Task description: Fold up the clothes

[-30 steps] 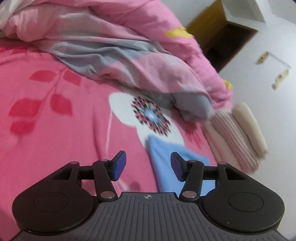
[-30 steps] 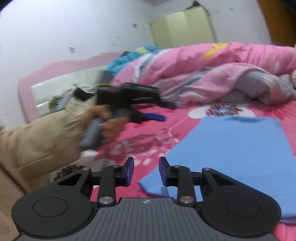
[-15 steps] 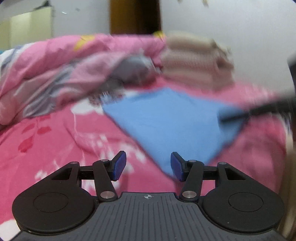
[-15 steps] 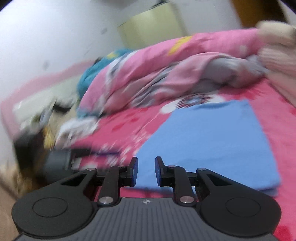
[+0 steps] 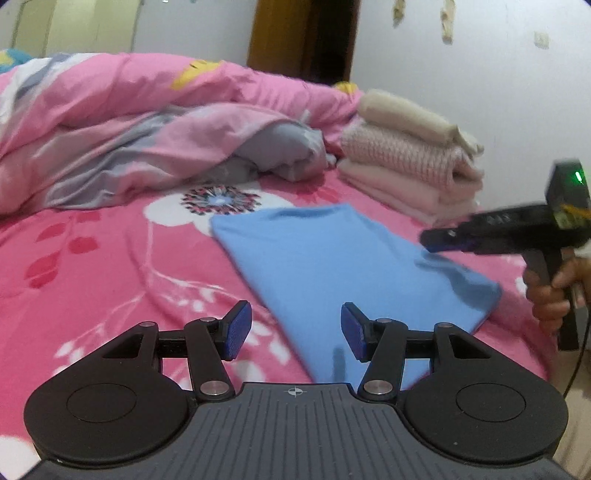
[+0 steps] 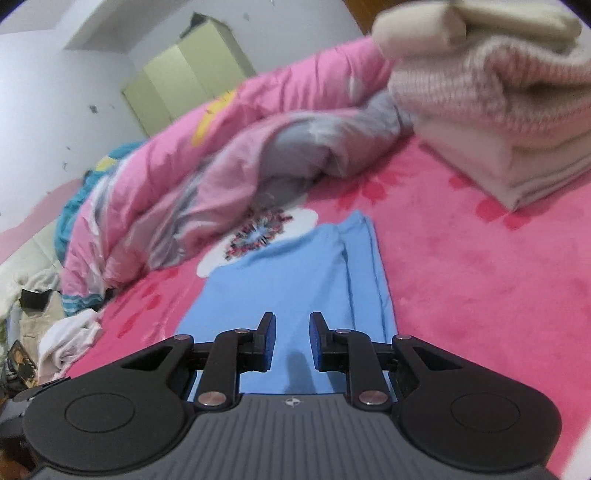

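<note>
on the pink bed, beside the folded stack, the blue garment lies flat, long axis running away. the left gripper, half open, and right gripper, having just narrowed, are empty over its near edge.

A white wall is seen behind the bed, marked with a few peeling patches. A dark wooden doorway is set into it. A pale yellow-green wardrobe is shown against the far wall. The bed is covered by a pink floral sheet, and a pink and grey quilt is bunched across it. A pink headboard is glimpsed at the far left.
</note>
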{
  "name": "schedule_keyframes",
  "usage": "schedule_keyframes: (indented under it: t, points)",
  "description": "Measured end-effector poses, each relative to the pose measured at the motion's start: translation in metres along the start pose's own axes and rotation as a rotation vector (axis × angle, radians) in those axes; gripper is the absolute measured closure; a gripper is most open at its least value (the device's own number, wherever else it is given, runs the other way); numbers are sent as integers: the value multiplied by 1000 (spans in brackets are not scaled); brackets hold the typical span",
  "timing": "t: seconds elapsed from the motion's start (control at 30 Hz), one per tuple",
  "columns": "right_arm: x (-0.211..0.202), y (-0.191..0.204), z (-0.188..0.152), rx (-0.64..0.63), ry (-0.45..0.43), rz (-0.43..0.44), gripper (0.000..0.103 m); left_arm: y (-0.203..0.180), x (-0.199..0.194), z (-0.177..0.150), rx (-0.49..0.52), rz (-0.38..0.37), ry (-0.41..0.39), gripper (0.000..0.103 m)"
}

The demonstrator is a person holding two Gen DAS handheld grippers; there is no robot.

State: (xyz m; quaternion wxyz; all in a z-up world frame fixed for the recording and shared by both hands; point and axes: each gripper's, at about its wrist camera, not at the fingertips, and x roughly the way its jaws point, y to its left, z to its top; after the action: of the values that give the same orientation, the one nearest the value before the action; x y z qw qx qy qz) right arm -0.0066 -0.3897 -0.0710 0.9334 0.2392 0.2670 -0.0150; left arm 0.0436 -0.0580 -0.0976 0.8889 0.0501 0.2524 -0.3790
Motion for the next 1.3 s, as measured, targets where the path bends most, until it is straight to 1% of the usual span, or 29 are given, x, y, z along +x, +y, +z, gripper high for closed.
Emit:
schedule_keyframes:
  t: [0.07,0.1,0.13,0.17,0.23,0.3,0.37,0.43,0.47,0.53,0.63,0.67,0.73,0.8,0.9,0.93,0.97,1.0,1.07,1.1,1.17,1.2,1.27,1.3]
  points:
    - [4,-9,-1,21,11,-66,86,0,8,-5,-1,3,24,50]
    - [4,-14,-2,36,12,-104,86,0,12,-8,-2,3,34,50]
    - [2,-18,-1,50,7,-136,88,2,10,-8,-17,-5,33,50]
    - [-2,-20,1,65,-4,-161,86,6,7,-6,-38,-17,28,50]
    - [-4,-16,10,20,-24,-212,86,13,0,-1,-71,-40,-4,50]
    - [1,-6,22,-22,-28,-178,86,16,-1,5,-69,-50,-28,50]
    - [14,4,34,-30,-3,-99,86,16,3,10,-48,-57,-40,50]
    - [34,13,43,-45,43,-33,87,17,13,9,-42,-68,-20,49]
    - [45,14,46,-48,67,-25,87,19,20,7,-52,-75,1,50]
    - [64,10,49,-49,100,-75,88,23,32,2,-70,-87,43,50]
    - [71,-7,56,-37,88,-233,87,38,32,2,-159,-123,37,50]
    - [71,-11,59,-34,79,-264,87,42,34,0,-186,-135,40,50]
    - [63,-6,67,-43,52,-238,87,49,36,-2,-233,-163,43,50]
    - [65,8,74,-75,62,-178,87,52,36,-3,-252,-173,41,50]
    - [90,21,80,-95,138,-78,87,50,36,-3,-248,-170,37,50]
    - [104,22,81,-92,166,-66,87,49,36,-3,-244,-168,37,50]
    - [118,19,83,-91,183,-78,88,49,36,-4,-241,-166,36,50]
    - [131,13,86,-87,187,-112,89,49,35,-4,-239,-165,35,50]
    - [150,1,97,-67,164,-206,89,48,35,-4,-233,-161,34,50]
    - [150,0,102,-55,143,-234,89,48,35,-4,-233,-161,33,50]
    - [139,6,109,-32,107,-195,88,48,36,-4,-233,-161,33,50]
    - [134,15,108,-48,110,-159,88,49,36,-4,-233,-161,34,50]
    - [130,35,103,-93,142,-75,87,48,36,-3,-230,-158,35,50]
    - [136,43,99,-109,178,-42,87,48,36,-3,-228,-156,35,50]
